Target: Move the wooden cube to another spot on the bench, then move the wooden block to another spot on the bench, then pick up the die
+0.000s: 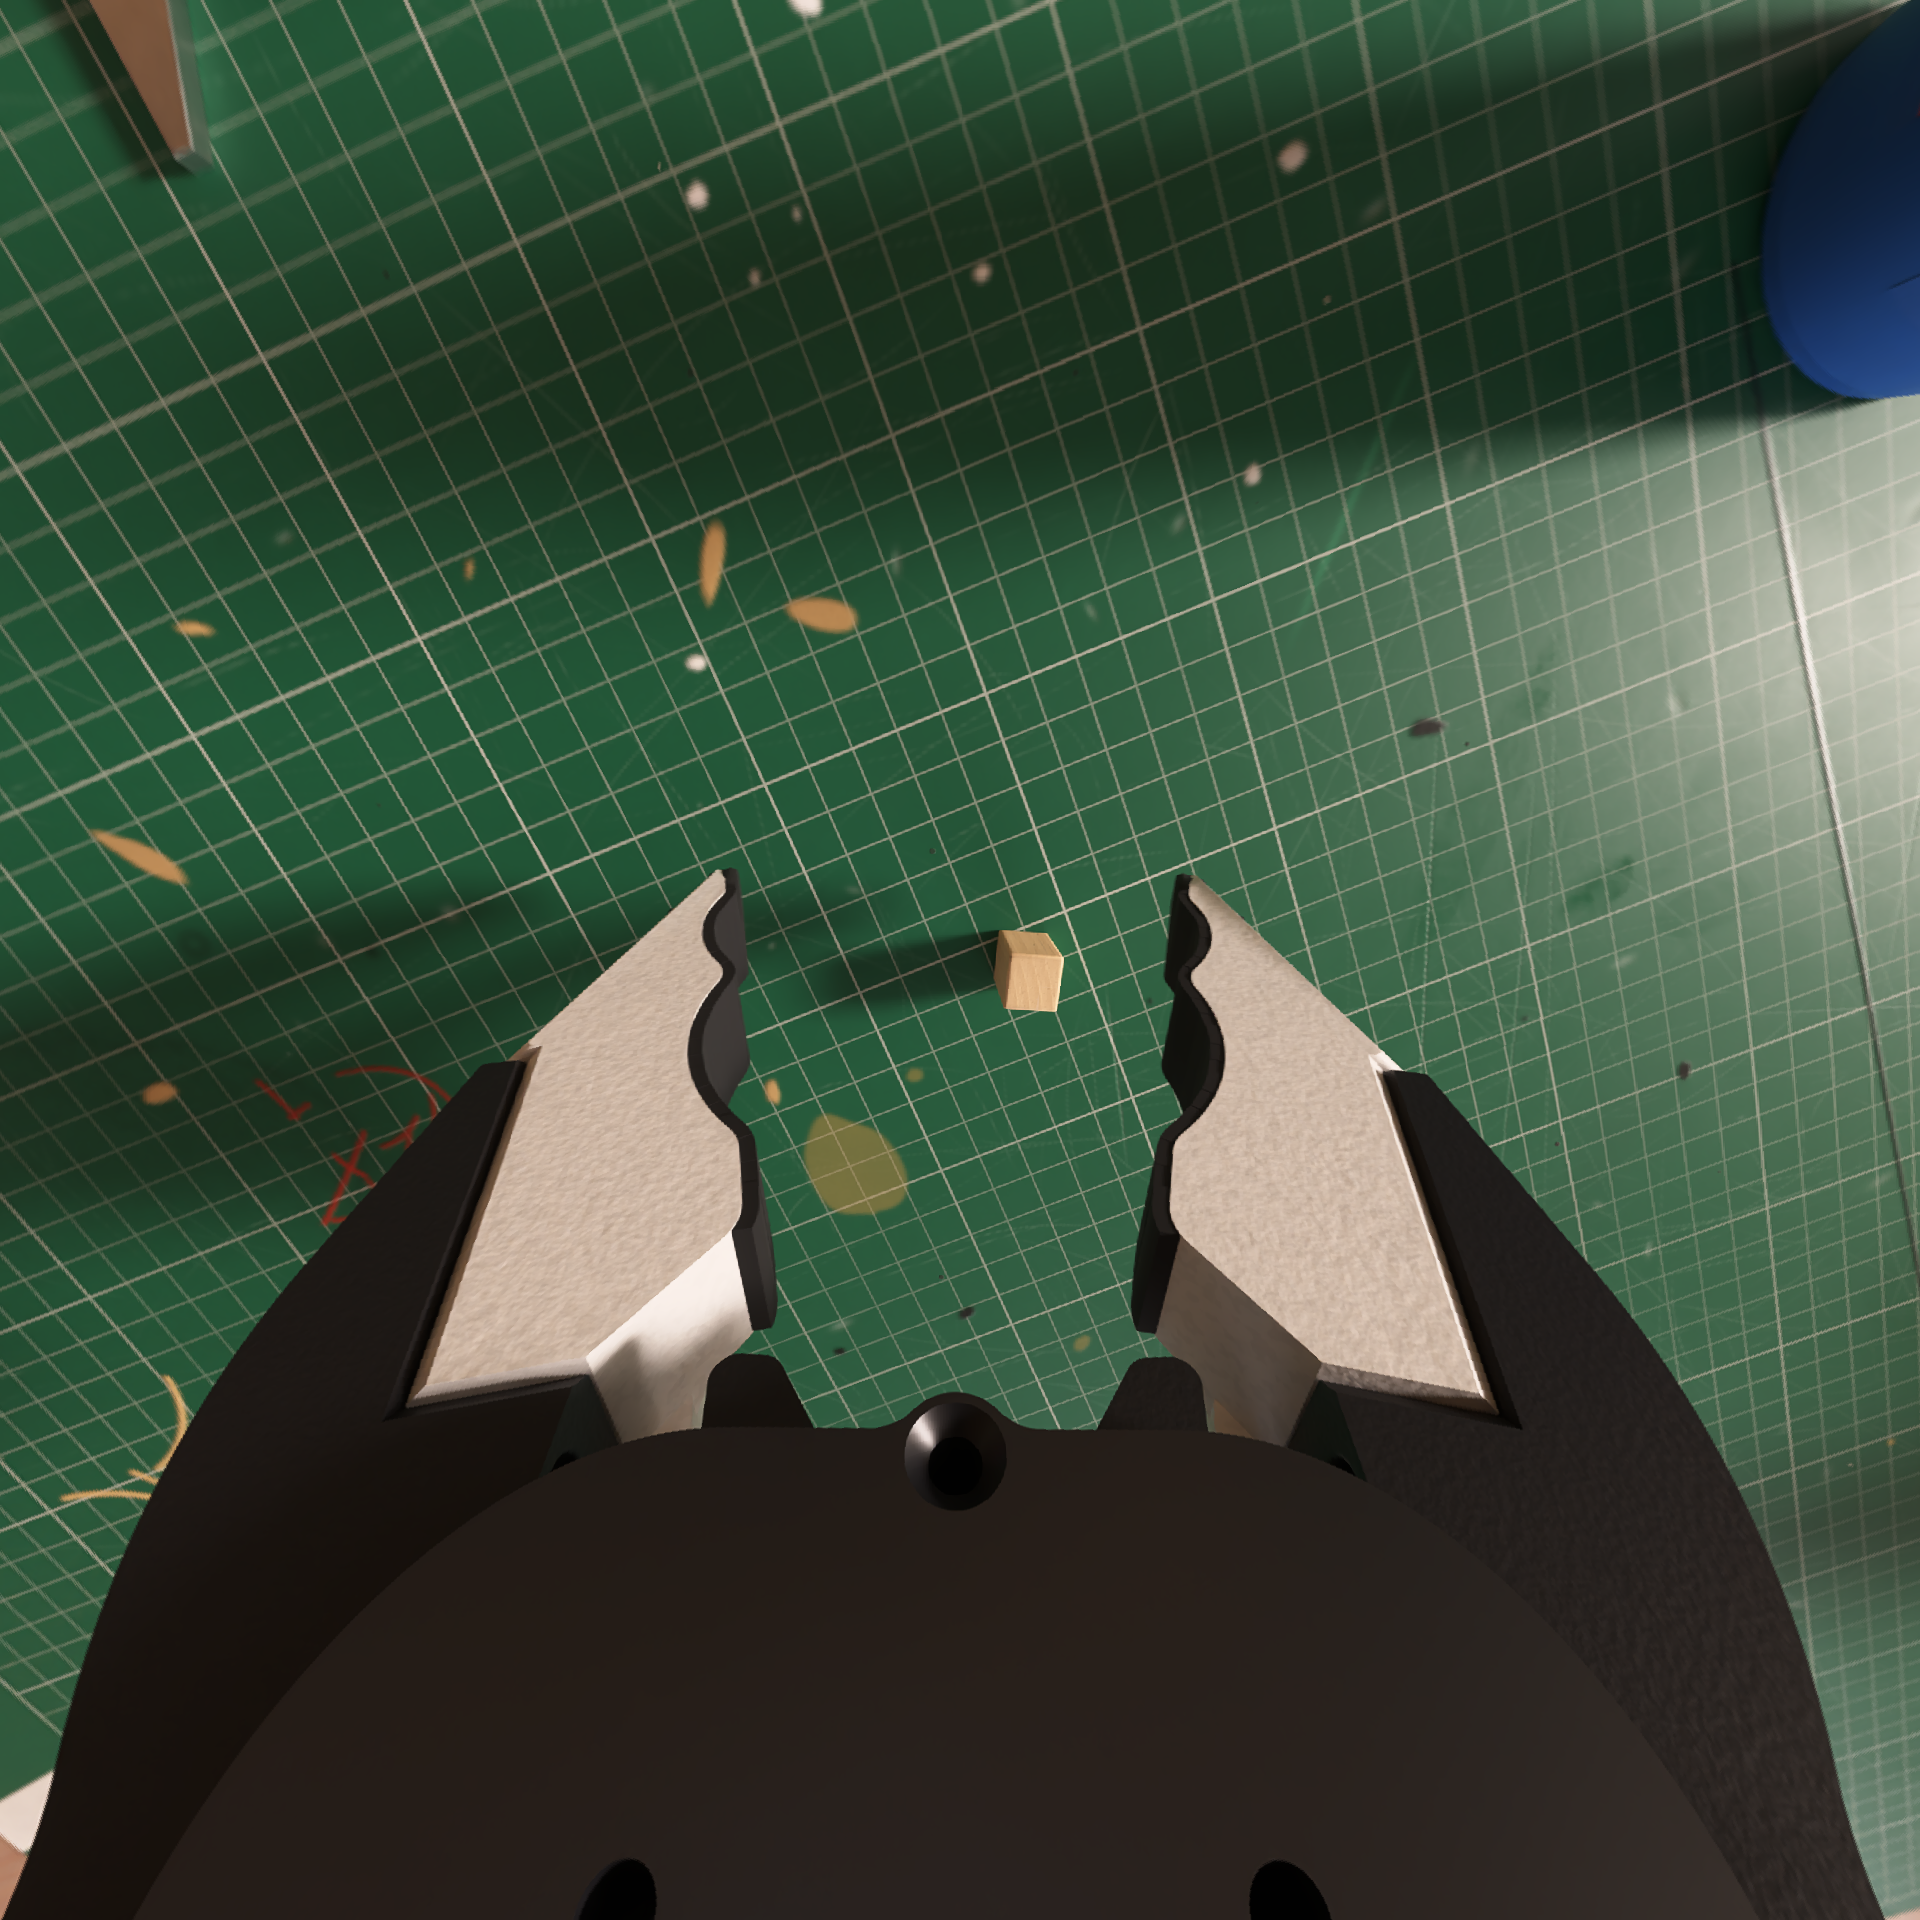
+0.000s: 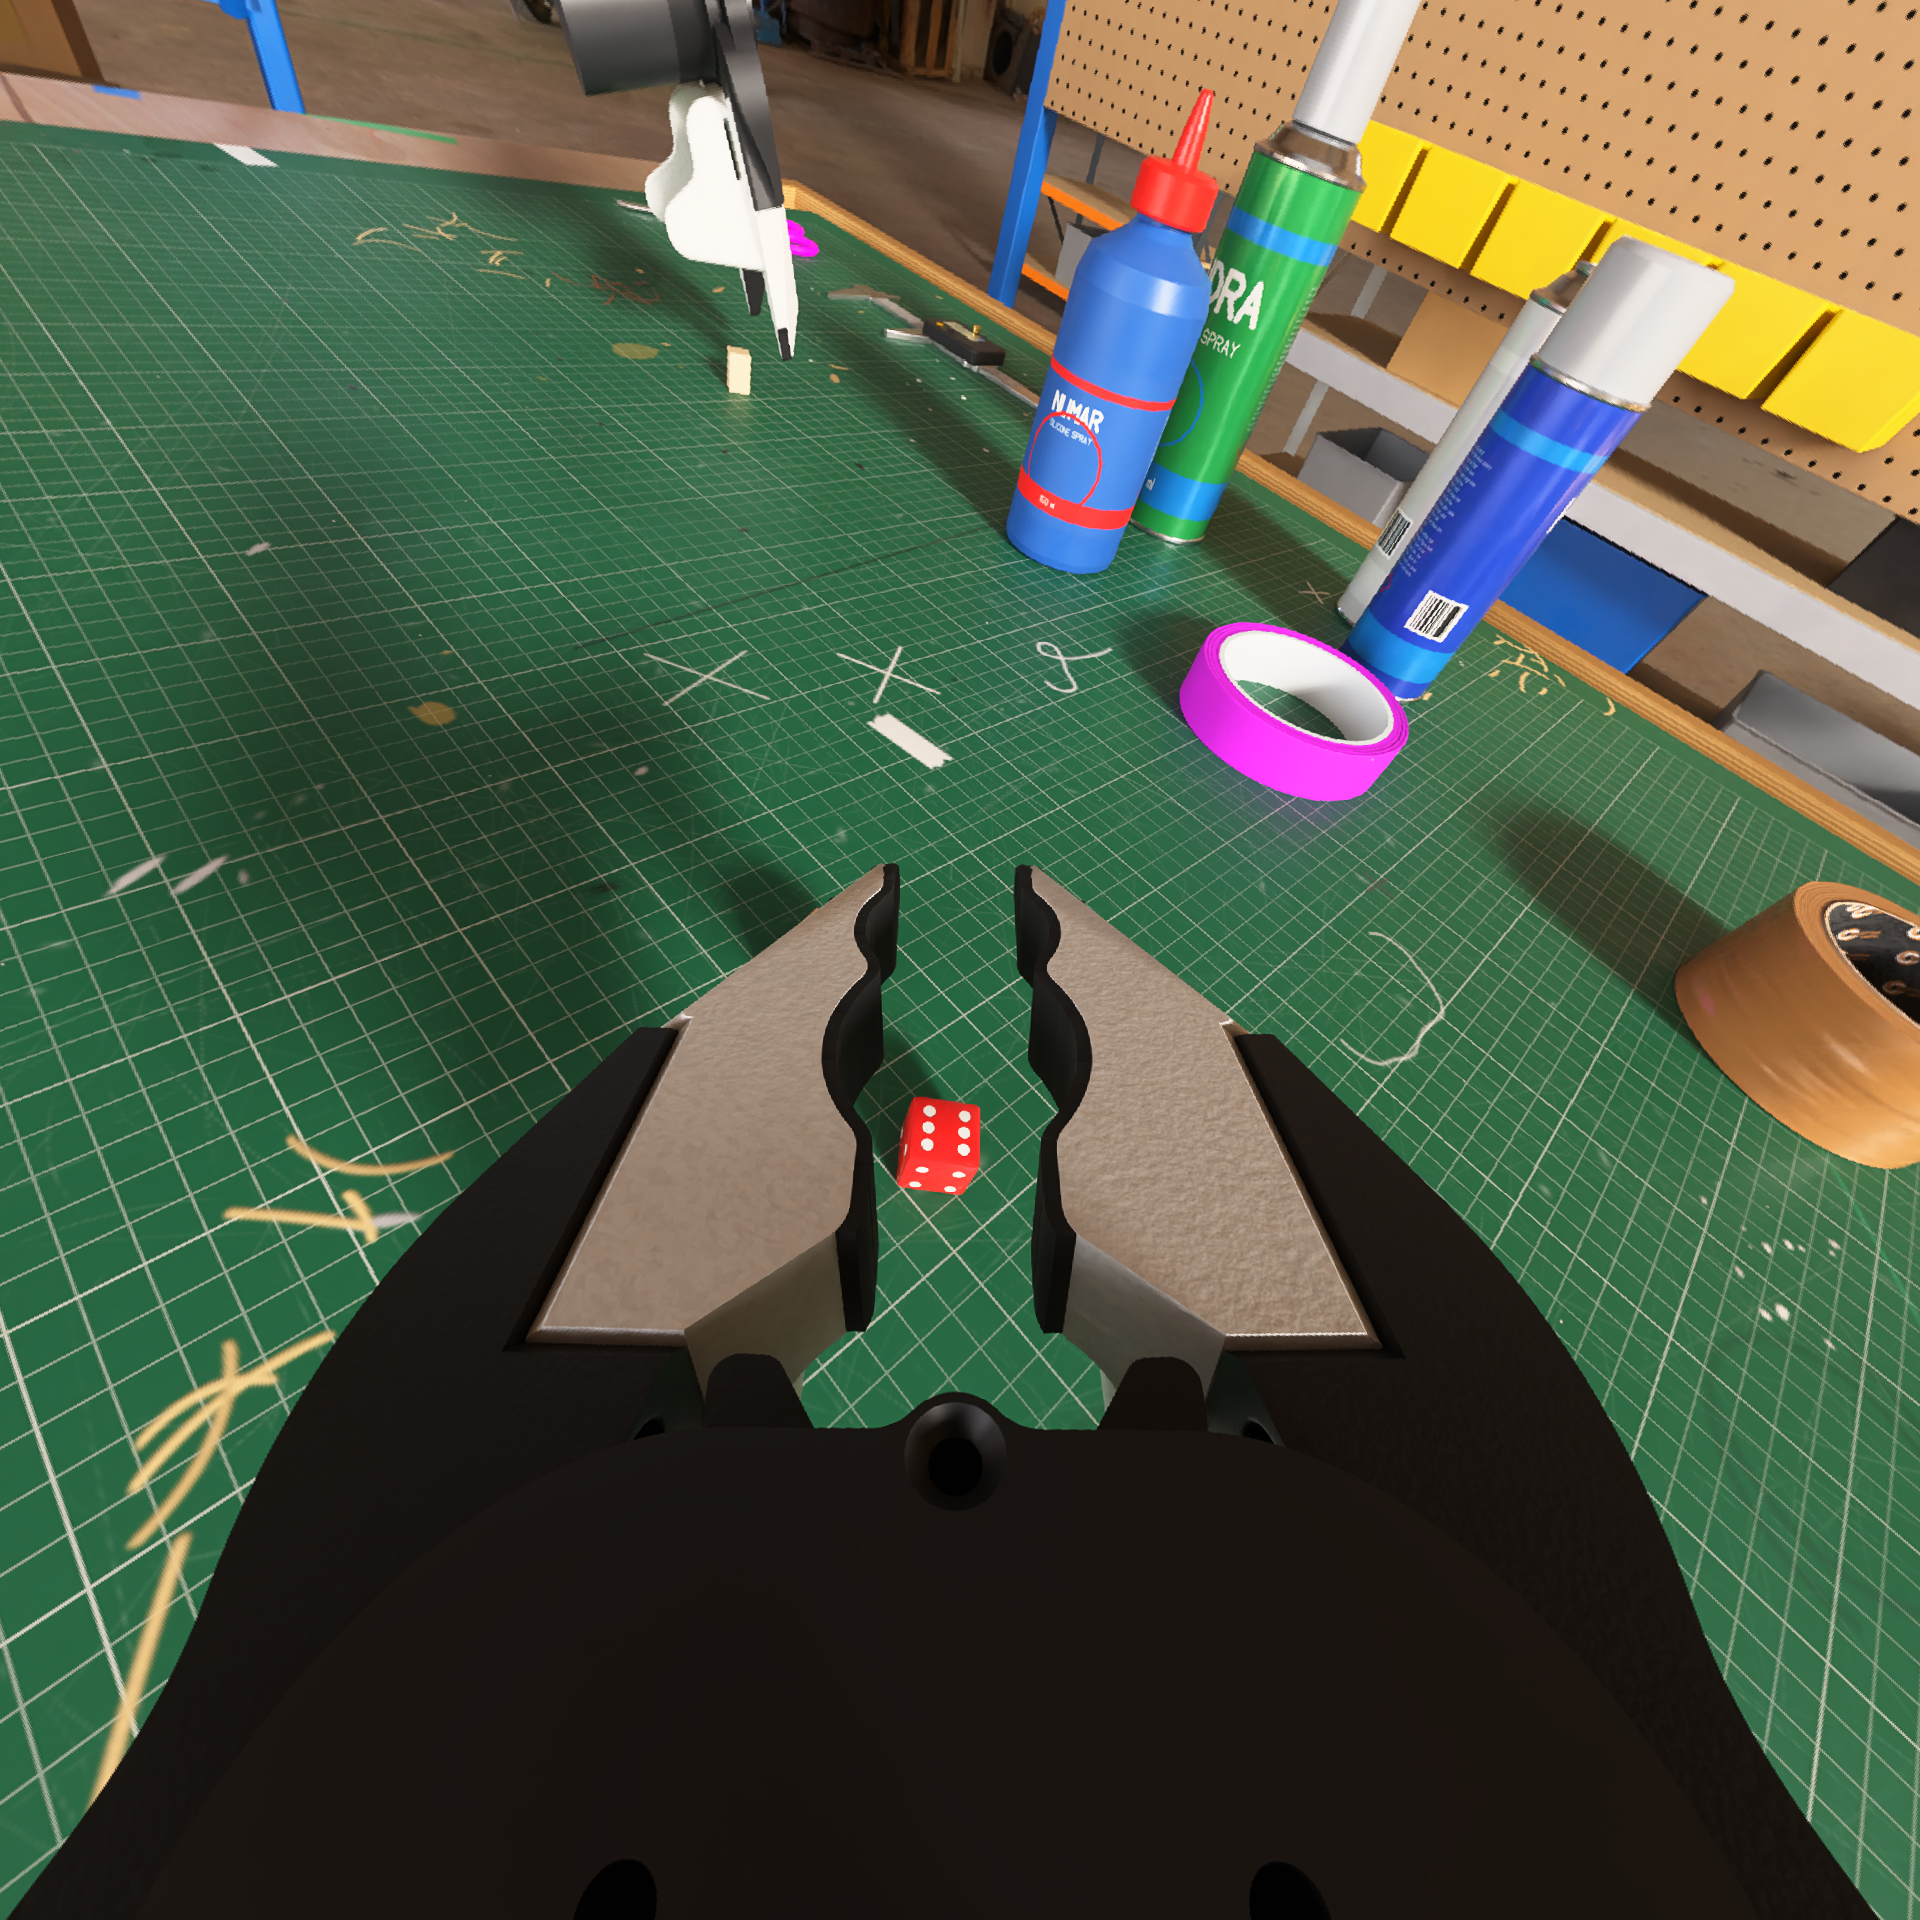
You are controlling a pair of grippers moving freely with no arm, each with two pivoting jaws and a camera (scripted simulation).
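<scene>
A small pale wooden cube (image 1: 1027, 969) stands on the green cutting mat (image 1: 1351, 727). My left gripper (image 1: 956, 883) is open and hangs above it, the cube lying below the gap, nearer the right finger. The right wrist view shows this gripper (image 2: 771, 317) far off, just above and right of the cube (image 2: 739, 370). A red die (image 2: 938, 1145) with white pips sits on the mat between the fingers of my right gripper (image 2: 956, 873). Its jaws stand a little apart and do not touch the die.
A blue bottle (image 2: 1117, 364), a green spray can (image 2: 1247, 312), a blue spray can (image 2: 1527, 457), a magenta tape roll (image 2: 1294, 717) and a brown tape roll (image 2: 1818, 1023) stand along the right bench edge. A wood-and-grey piece (image 1: 156, 73) lies at the left view's top left.
</scene>
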